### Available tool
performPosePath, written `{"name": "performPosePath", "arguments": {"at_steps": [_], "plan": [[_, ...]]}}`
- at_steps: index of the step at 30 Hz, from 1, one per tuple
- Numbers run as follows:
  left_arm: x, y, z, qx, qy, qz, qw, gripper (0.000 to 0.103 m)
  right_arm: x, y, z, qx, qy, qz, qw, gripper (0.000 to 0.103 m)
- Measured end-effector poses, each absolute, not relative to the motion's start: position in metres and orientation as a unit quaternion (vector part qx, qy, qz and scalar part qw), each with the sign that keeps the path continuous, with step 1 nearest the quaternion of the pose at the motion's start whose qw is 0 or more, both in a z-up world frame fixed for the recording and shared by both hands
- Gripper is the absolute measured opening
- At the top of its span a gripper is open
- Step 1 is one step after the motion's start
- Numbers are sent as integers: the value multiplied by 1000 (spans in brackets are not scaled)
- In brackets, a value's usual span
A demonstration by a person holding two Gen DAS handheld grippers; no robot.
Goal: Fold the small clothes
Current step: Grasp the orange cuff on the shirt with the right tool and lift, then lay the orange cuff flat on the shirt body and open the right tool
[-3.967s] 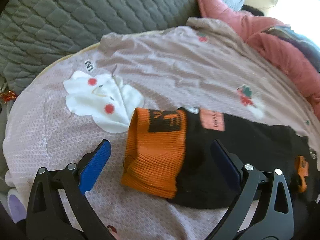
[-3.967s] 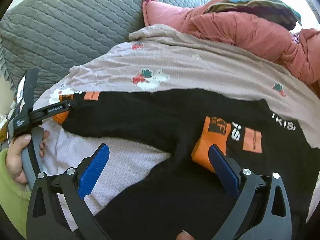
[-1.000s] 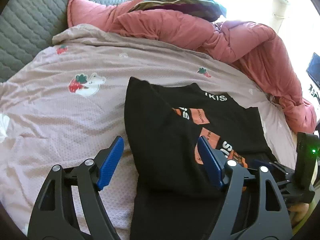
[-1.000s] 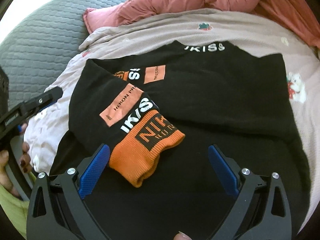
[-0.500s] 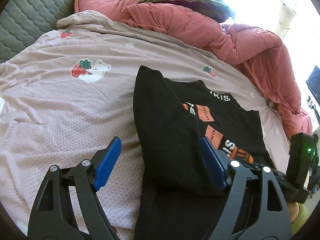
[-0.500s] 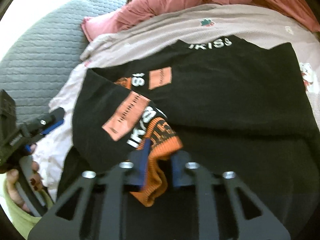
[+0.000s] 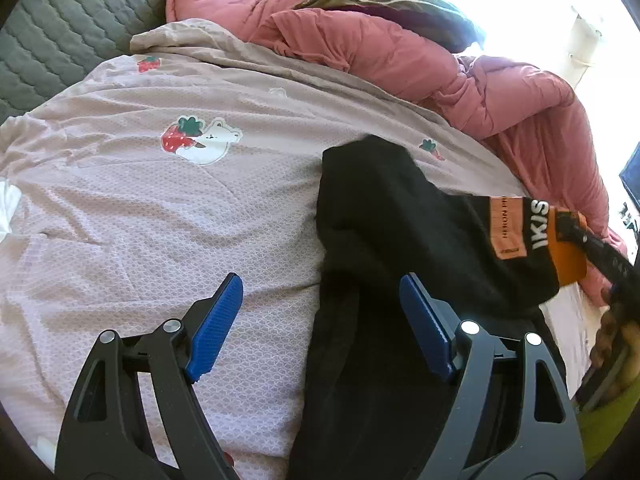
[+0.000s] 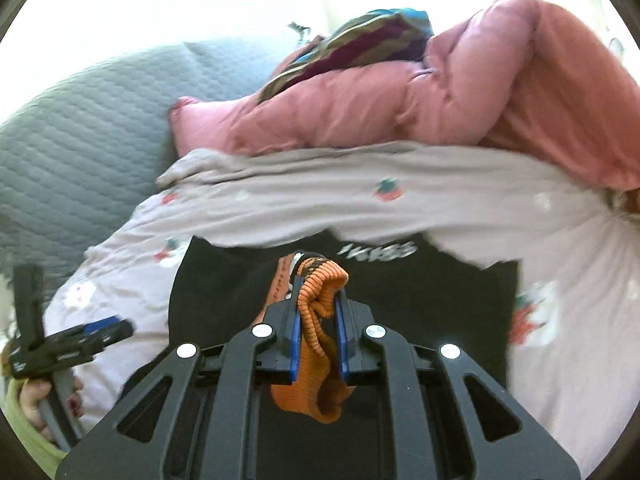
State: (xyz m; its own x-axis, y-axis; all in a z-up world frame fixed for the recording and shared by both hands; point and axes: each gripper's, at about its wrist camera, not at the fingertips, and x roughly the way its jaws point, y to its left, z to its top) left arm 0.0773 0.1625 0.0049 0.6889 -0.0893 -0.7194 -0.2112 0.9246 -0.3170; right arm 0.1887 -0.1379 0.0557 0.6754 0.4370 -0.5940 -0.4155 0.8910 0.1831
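Observation:
A black sweatshirt (image 7: 384,216) with orange patches lies on the pale pink bedsheet (image 7: 160,216). My right gripper (image 8: 318,300) is shut on the sleeve's orange ribbed cuff (image 8: 320,344) and holds the sleeve lifted above the shirt's body (image 8: 440,300). In the left wrist view the raised sleeve (image 7: 460,236) stretches to the right, with the cuff (image 7: 568,248) pinched by the right gripper at the frame edge. My left gripper (image 7: 320,320) is open and empty, hovering over the shirt's left edge, its right finger over black fabric.
A pink quilt (image 7: 400,52) and a striped dark cloth (image 8: 360,40) are piled at the far side of the bed. A grey quilted headboard (image 7: 60,28) stands at the back left. The sheet carries strawberry-bear prints (image 7: 200,140).
My right gripper has closed on the orange cuff and lifted the sleeve up off the shirt. My left gripper has stayed open and shifted slightly left.

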Motion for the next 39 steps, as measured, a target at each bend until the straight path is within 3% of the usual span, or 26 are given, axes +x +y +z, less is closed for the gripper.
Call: {"name": "performPosePath", "arguments": {"at_steps": [12,21,37,39], "plan": [[89,155,5,-175,404,43,897,73,210,-168,20,-8,343,176,923,13],[141,125,23,-154,406,27,900,73,215,-181,10,2,352,166,921,12],[185,85,-43,-80,458,-7,886,69,222,-185,-17,-7,387,136,912,13],[184,83,-44,-73,454,-7,888,69,225,-186,-23,-22,399,116,909,20]]}}
